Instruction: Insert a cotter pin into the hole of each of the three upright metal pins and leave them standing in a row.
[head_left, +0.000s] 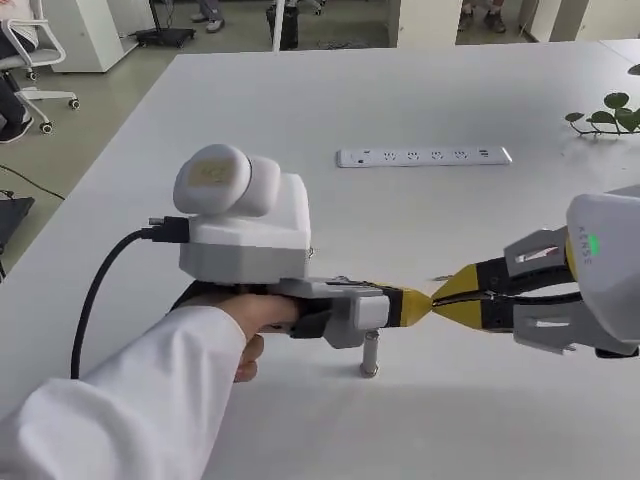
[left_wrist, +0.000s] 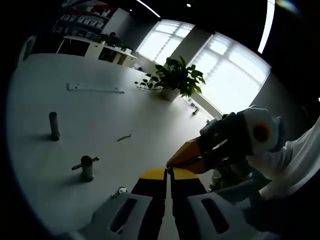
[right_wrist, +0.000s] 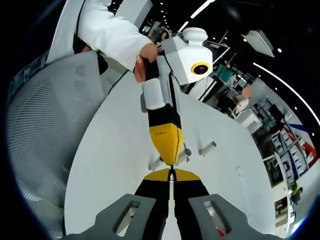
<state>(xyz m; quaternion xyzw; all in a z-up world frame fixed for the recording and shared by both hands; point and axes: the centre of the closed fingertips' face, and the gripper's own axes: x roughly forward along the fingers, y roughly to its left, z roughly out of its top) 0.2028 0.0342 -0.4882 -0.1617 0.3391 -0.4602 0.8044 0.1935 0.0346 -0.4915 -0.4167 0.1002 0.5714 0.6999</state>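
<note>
Pressed together, tips meeting over desk (head_left: 300, 100): left tongs (left_wrist: 168, 172), right tongs (right_wrist: 171, 174); metal pin (head_left: 370, 352) just beneath; power strip (head_left: 424, 156) beyond.

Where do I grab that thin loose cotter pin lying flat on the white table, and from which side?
Probably mid-shaft, from straight above: the thin metal cotter pin lies flat on the white table, apart from the upright metal pins, so jaws should straddle it crosswise.

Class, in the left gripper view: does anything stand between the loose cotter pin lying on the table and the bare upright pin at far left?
Nothing visible does. Only bare table separates the cotter pin from the bare upright pin; the fitted pin stands off to the side.
</note>
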